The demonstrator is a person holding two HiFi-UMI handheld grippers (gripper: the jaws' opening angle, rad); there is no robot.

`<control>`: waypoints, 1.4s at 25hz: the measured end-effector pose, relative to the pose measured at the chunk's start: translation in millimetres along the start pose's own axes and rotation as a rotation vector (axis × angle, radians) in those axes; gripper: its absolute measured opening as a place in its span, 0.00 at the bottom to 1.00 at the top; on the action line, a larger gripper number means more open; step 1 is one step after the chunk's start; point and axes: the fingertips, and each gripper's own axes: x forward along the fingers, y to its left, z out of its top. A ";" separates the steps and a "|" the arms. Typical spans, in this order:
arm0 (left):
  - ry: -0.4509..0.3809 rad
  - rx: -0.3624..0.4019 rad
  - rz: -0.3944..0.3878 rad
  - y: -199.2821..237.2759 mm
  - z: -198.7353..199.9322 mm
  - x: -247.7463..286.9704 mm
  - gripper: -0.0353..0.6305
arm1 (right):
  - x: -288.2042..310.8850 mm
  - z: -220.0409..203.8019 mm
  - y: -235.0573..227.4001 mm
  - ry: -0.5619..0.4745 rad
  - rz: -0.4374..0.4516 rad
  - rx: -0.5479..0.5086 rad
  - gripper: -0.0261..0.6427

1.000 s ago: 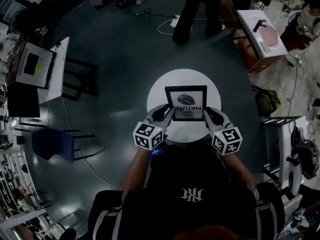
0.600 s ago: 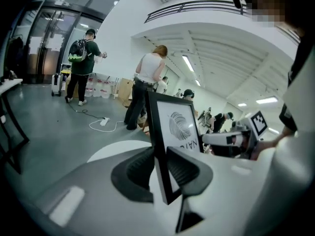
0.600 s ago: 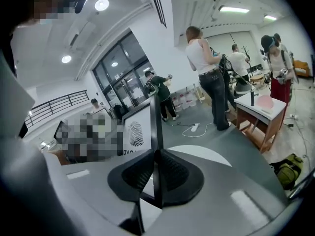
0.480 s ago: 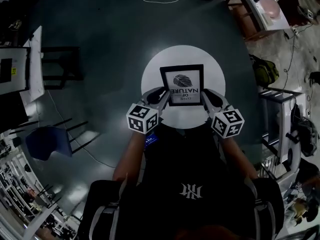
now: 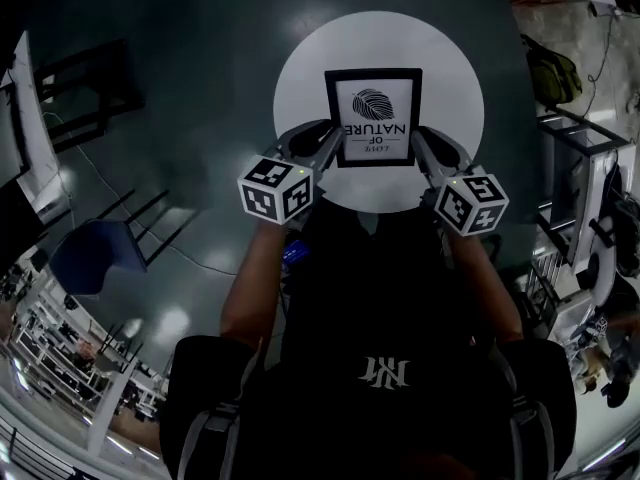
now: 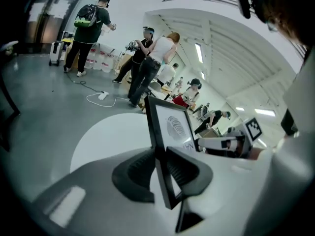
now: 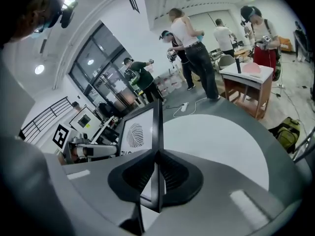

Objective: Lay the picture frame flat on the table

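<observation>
Two grippers had the picture frame (image 5: pixel 373 118) between them over the round white table (image 5: pixel 445 73). L gripper (image 5: pixel 326 140) pinched the frame's left edge; in the left gripper view its jaws were closed on the black moulding (image 6: pixel 158 132), one pad each side. R gripper (image 5: pixel 419 142) did the same on the right edge, and the right gripper view showed the frame edge-on (image 7: pixel 157 132), clamped betw. both pads.

Frame not flat: it stood steeply tilted, w/ the print side toward the person. Head view showed a fingerprint motif w/ the words "OF NATURE" upside down. Couldn't tell whether the bottom edge touched the tabletop. Each gripper's marker cube sat near the person's forearms, just off the table rim.

Around: dark grey floor, blue chair (image 5: pixel 90 256) to the left, well apart from the table, and an olive backpack (image 5: pixel 553 72) on the floor to the right. Several people (image 6: pixel 147 63) stood in the background by a white power strip (image 6: pixel 103 96) w/ its cable. A wooden side table (image 7: pixel 246 77) stood beyond the round one.
</observation>
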 end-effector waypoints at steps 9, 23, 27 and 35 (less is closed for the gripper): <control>0.040 -0.069 0.003 28.5 -46.6 39.7 0.16 | 34.0 -43.5 -36.1 0.045 0.015 0.045 0.09; 0.069 -0.013 0.042 36.7 -75.6 64.6 0.15 | 44.5 -76.9 -55.1 0.079 -0.040 -0.170 0.08; 0.071 0.010 0.051 37.0 -78.2 66.4 0.15 | 46.8 -81.9 -57.6 0.085 -0.042 -0.189 0.08; 0.100 0.099 0.126 42.5 -88.4 73.5 0.16 | 52.0 -91.7 -59.3 0.117 -0.138 -0.382 0.07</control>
